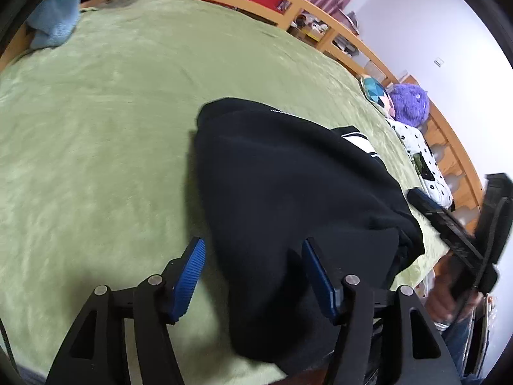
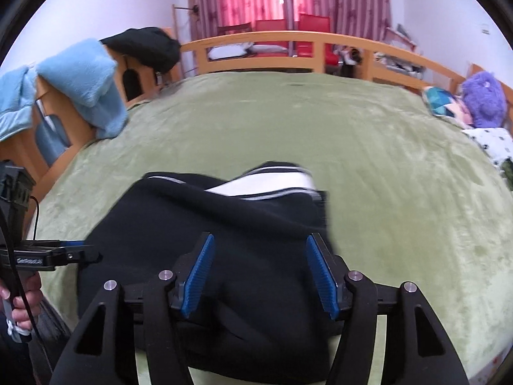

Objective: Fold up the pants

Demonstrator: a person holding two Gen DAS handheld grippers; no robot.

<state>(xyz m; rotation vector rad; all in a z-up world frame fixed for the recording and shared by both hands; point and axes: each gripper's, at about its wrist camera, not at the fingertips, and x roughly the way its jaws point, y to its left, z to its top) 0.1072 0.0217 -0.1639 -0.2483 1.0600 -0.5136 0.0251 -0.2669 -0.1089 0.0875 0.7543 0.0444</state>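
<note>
Black pants [image 2: 224, 224] are lying bunched on the green blanket [image 2: 384, 176]. Left gripper [image 1: 253, 276] and right gripper [image 2: 259, 272] are both hovering wide open over them, gripping nothing.

left gripper [image 1: 253, 272]: black angular linkage arms with triangular cut-outs, silver round pivot pins, ribbed blue pads [image 1: 189, 280]. right gripper [image 2: 259, 274]: same build. black cable [image 2: 19, 288] runs along the left unit's handle; pale lettering on its side, unreadable. bare skin on the hand [image 2: 24, 301].
</note>
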